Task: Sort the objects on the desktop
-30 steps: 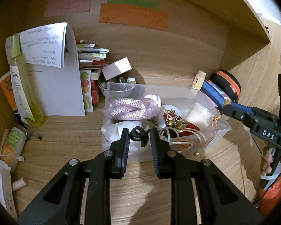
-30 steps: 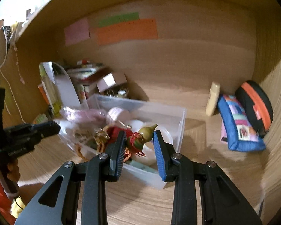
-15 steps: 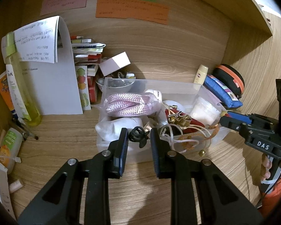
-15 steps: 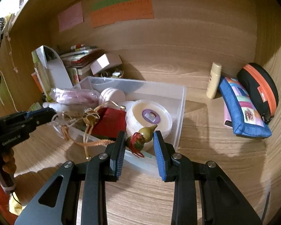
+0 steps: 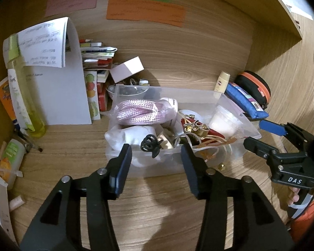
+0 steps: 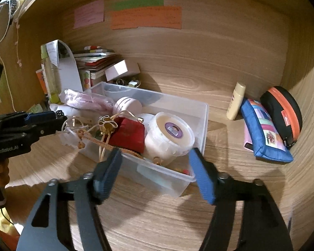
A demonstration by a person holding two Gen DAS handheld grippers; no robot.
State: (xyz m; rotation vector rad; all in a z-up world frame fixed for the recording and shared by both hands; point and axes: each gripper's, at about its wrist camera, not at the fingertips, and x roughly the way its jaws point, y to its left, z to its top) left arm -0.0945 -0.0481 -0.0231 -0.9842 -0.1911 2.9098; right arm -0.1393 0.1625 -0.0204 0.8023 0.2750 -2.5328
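A clear plastic bin (image 5: 236,102) (image 6: 205,113) stands on the wooden desk, filled with a pink braided cord (image 5: 140,113), a red pouch (image 6: 127,133), a white tub (image 6: 169,136) and tangled strings. A black hair claw (image 5: 149,145) lies in the bin near its front wall, just beyond my left gripper (image 5: 156,154), which is open and empty. My right gripper (image 6: 155,163) is open and empty over the bin's near corner. A small gourd charm (image 6: 158,160) lies in that corner beside the tub.
A blue pouch (image 6: 263,133), an orange-black case (image 6: 282,113) and a cream bottle (image 6: 236,100) stand to the right of the bin. Books, a white box (image 5: 127,69), folded paper (image 5: 58,79) and a yellow bottle (image 5: 25,96) crowd the back left. Small tubes lie at far left.
Both grippers have opened. The left let go of the black hair claw and the right let go of the gourd charm; both now lie in the bin.
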